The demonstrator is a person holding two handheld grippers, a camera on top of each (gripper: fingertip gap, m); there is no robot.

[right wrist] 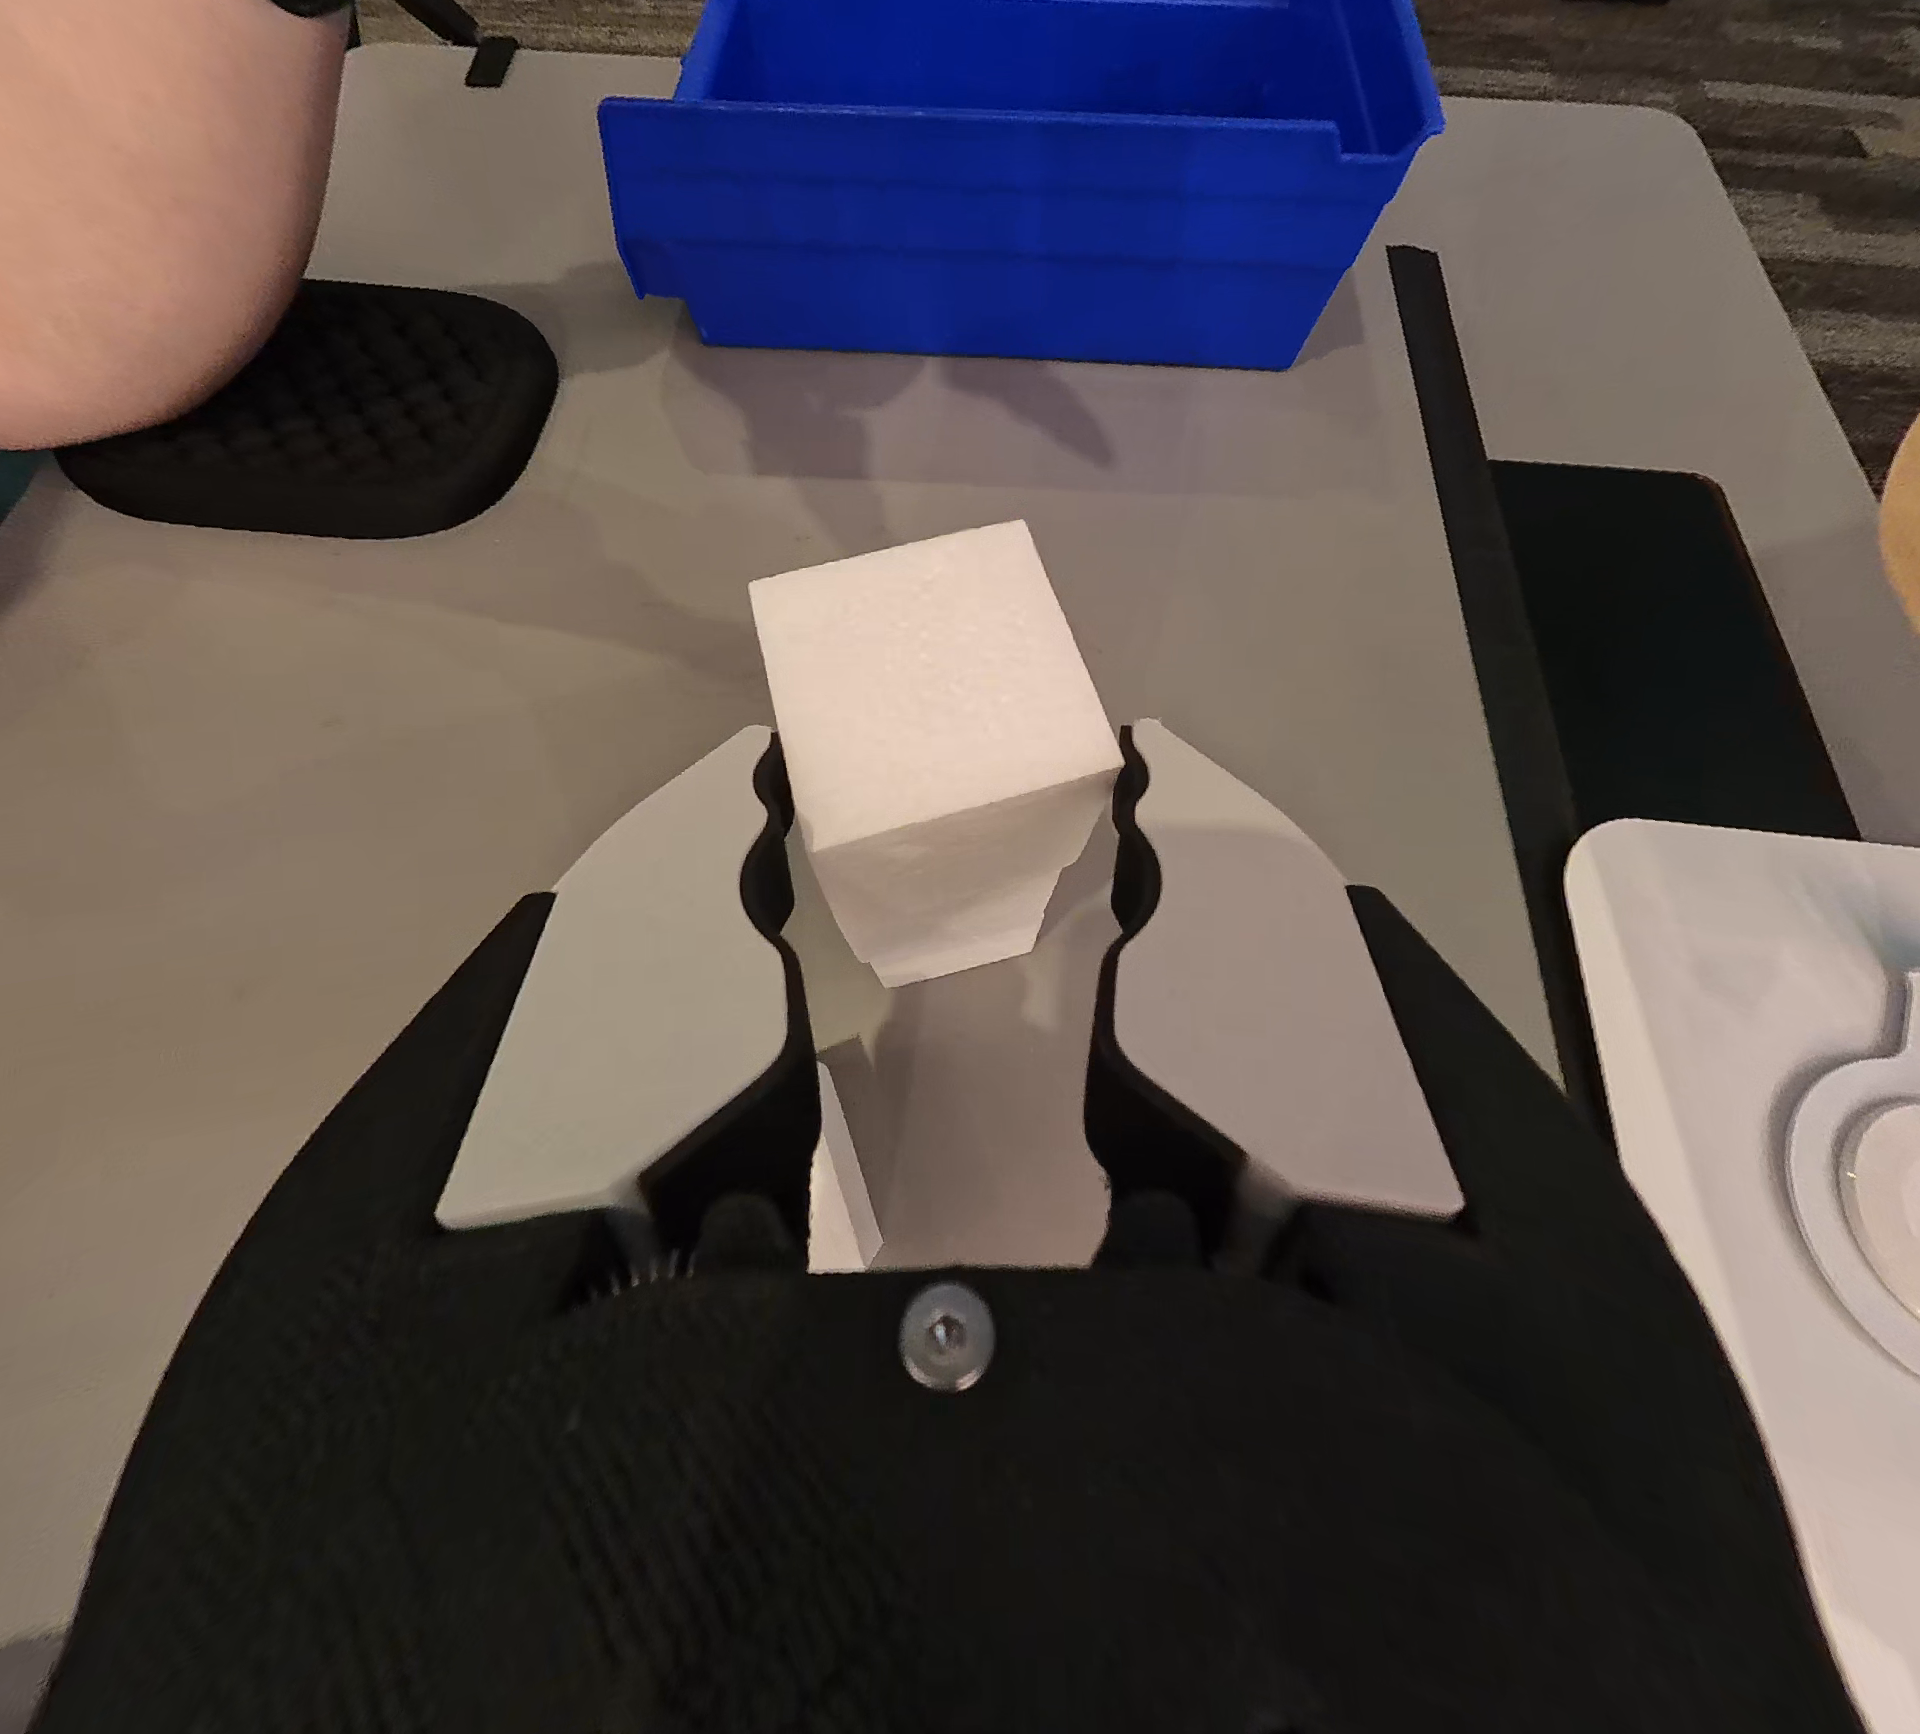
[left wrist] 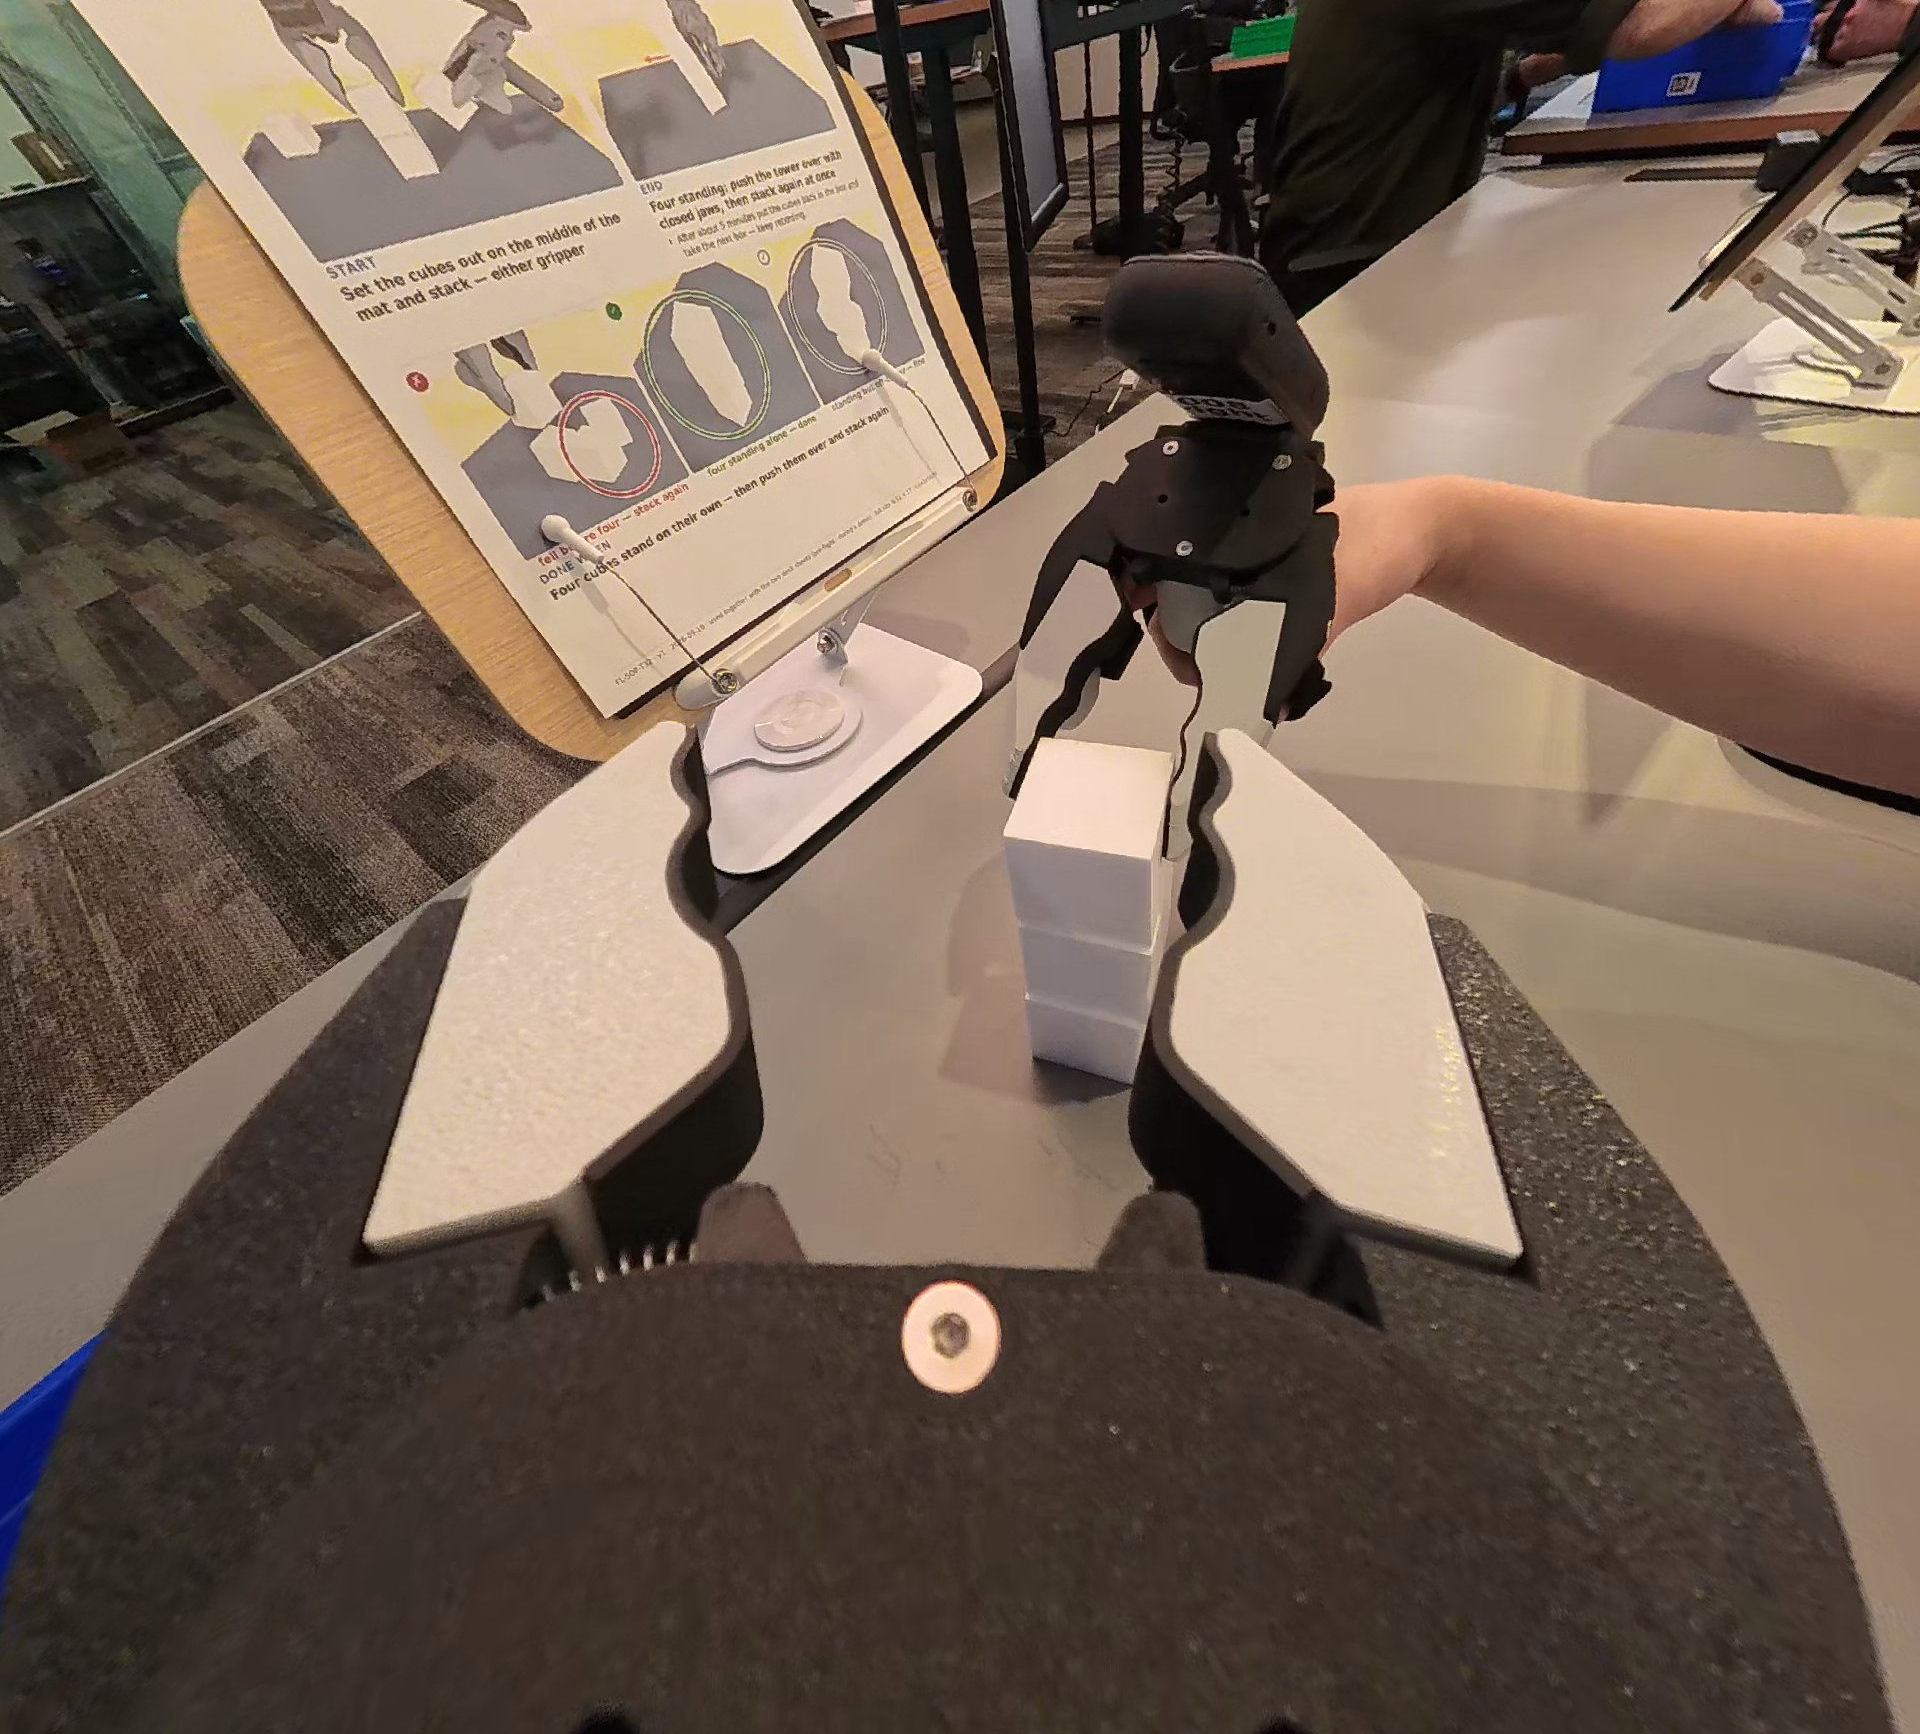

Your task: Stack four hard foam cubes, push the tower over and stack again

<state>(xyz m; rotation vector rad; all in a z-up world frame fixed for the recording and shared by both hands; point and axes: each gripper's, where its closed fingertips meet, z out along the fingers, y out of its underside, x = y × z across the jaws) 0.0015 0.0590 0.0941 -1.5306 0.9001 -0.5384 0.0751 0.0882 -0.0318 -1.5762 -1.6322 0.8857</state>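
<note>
Right gripper: jaws spread, flanking top of cube tower. Left gripper: jaws spread. Cubes likely light, stiff; grip flat sides.

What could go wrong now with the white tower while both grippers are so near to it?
1. The right gripper is open with its jaws on both sides of the top cube; pulling away crookedly may knock it off.
2. The cubes are not squarely aligned, so the tower may lean and fall early.
3. The left gripper is open close beside the tower; a small sideways drift could bump it.
</note>
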